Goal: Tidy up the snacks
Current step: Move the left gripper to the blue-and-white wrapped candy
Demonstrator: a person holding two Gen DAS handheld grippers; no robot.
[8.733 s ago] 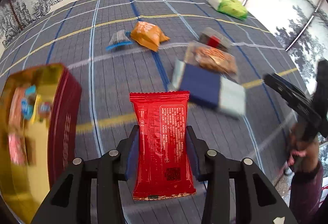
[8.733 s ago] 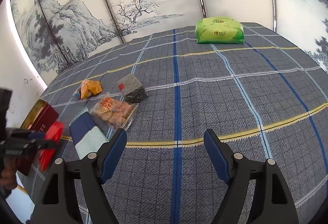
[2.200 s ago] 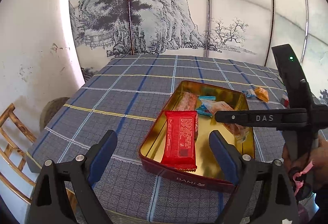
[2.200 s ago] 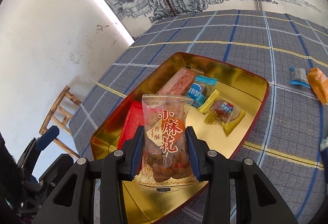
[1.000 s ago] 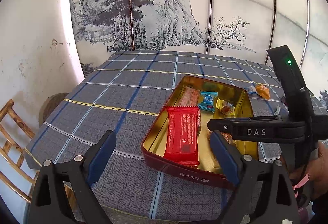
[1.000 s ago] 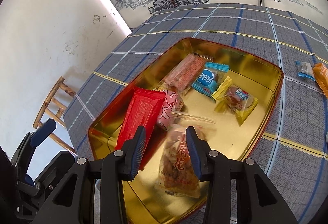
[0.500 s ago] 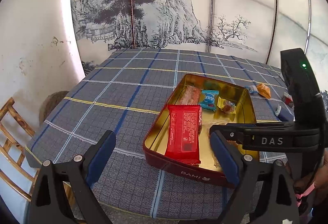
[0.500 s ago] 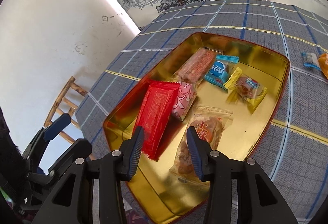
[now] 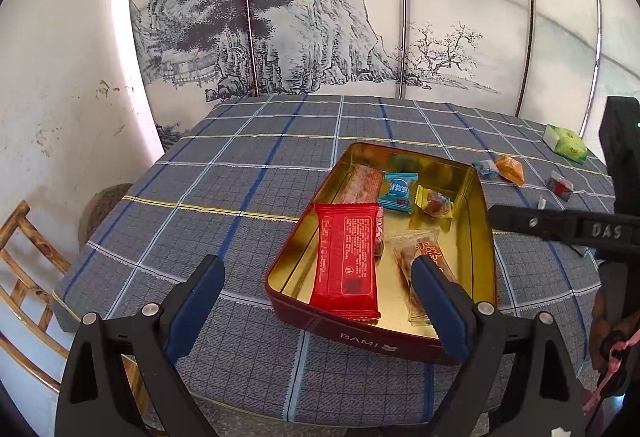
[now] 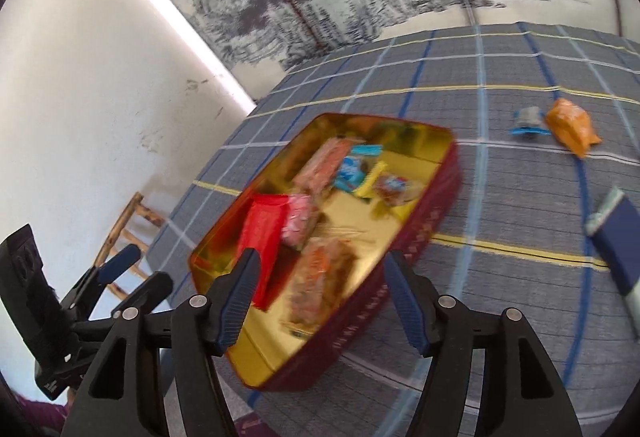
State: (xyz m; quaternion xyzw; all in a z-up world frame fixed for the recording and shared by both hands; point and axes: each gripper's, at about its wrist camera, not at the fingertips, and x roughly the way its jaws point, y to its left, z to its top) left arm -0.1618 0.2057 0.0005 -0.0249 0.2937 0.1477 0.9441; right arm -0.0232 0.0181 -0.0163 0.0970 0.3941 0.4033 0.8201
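Note:
A dark red tin with a gold inside (image 9: 484, 221) (image 10: 444, 157) stands on the checked tablecloth. In it lie a red packet (image 9: 346, 257) (image 10: 262, 233), a clear packet of brown twists (image 9: 420, 257) (image 10: 320, 273), a pink bar (image 9: 364, 185), a blue candy (image 9: 398, 189) and a yellow-wrapped candy (image 9: 434, 201). My left gripper (image 9: 316, 301) is open and empty, in front of the tin. My right gripper (image 10: 320, 285) is open and empty, over the tin's near end; its body shows in the left wrist view (image 9: 560, 227).
On the cloth right of the tin lie an orange packet (image 9: 510, 169) (image 10: 572, 127), a small blue-grey packet (image 9: 484, 167) (image 10: 528, 121), a navy and white packet (image 10: 620, 237), a dark packet with red (image 9: 560, 185) and a green pack (image 9: 566, 143). A wooden chair (image 9: 24, 277) stands left of the table.
My right gripper has let go of the clear packet into the tin, opened wider and drawn back to the right. My left gripper has stayed open and almost still.

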